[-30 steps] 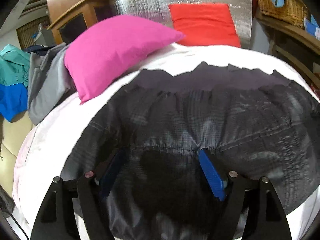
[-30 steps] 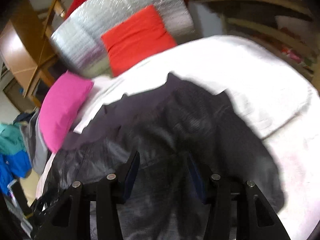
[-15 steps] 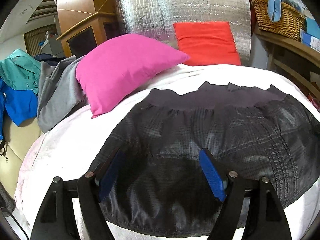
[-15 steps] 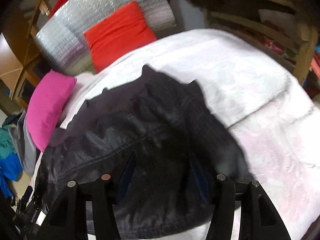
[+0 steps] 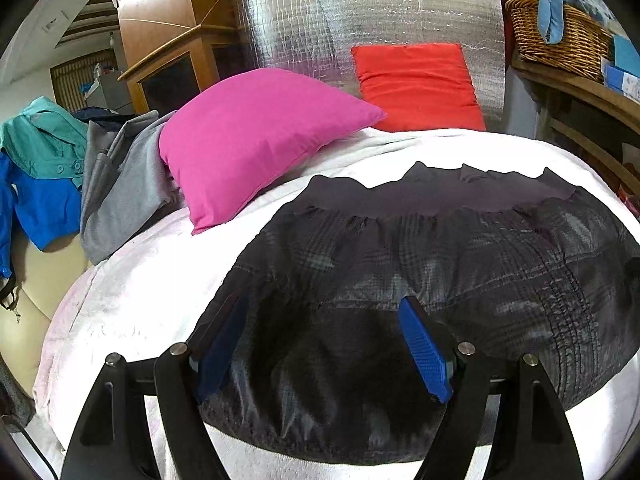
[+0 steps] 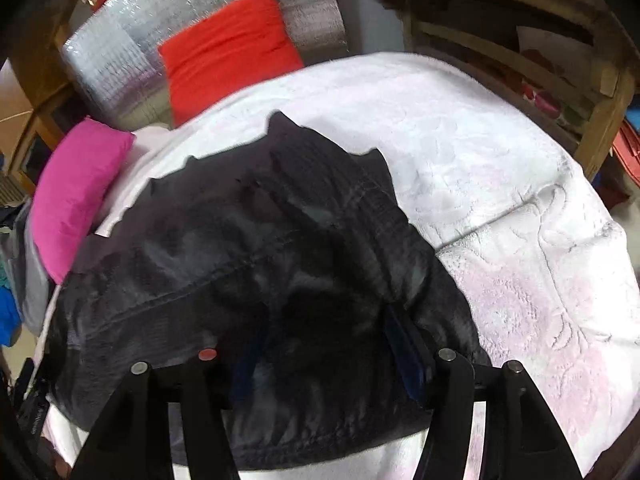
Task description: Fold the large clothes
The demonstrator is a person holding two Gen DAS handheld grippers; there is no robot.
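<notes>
Nearby, pink pillow (image 5: 256, 136) sits beside dark jacket (image 5: 440, 264); red cushion (image 5: 416, 84) behind.

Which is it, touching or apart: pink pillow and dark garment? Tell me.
Apart. The left wrist view shows bare white blanket between the pink pillow and the dark garment.

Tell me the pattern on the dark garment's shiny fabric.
A faint grey plaid check on the dark garment, clearest in the left wrist view.

Dark plaid jacket (image 5: 460, 264) laid on white blanket (image 5: 132, 300); pink pillow (image 5: 256, 136), red pillow (image 5: 416, 84), silver quilted panel (image 5: 360, 16) seen.
</notes>
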